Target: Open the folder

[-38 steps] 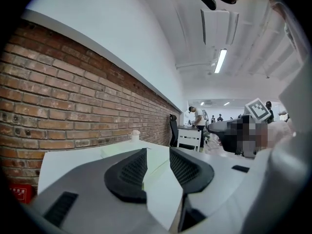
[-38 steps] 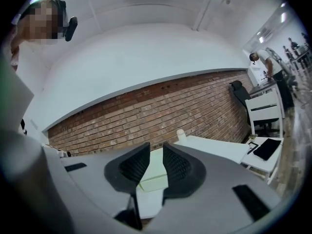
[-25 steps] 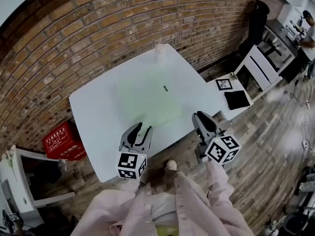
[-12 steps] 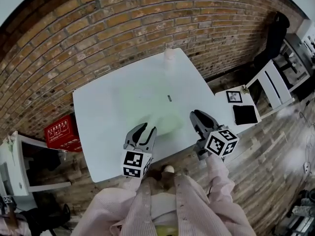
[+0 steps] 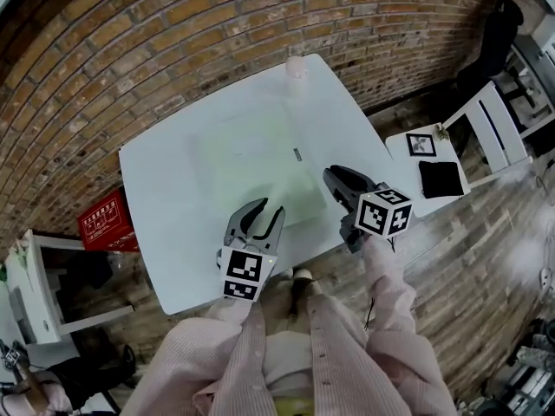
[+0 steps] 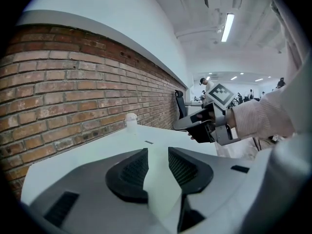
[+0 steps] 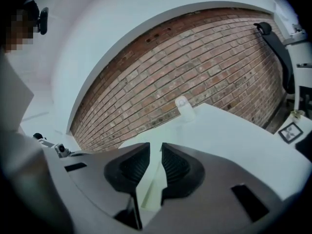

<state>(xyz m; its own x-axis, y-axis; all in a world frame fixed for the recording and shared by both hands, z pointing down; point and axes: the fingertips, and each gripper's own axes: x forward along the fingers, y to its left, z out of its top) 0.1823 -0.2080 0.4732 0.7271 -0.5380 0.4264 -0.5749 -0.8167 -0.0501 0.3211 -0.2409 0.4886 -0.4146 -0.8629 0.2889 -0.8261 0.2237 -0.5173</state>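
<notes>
Both grippers have come forward and down off the near edge of the table (image 5: 163, 202). My left gripper (image 5: 260, 218) now hangs over the near edge of the pale green folder (image 5: 250, 165), which lies flat mid-frame. My right gripper (image 5: 338, 183) is just beside the folder's right edge. Both pairs of jaws stand partly apart and hold nothing. I judge the approach nearly done, with the cover not yet lifted.

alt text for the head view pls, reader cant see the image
Seen from above, a pale green folder lies flat on a white table beside a brick wall, with the left tongs and right tongs poised at its near edge, both open and empty. A small white container stands at the table's far edge.
</notes>
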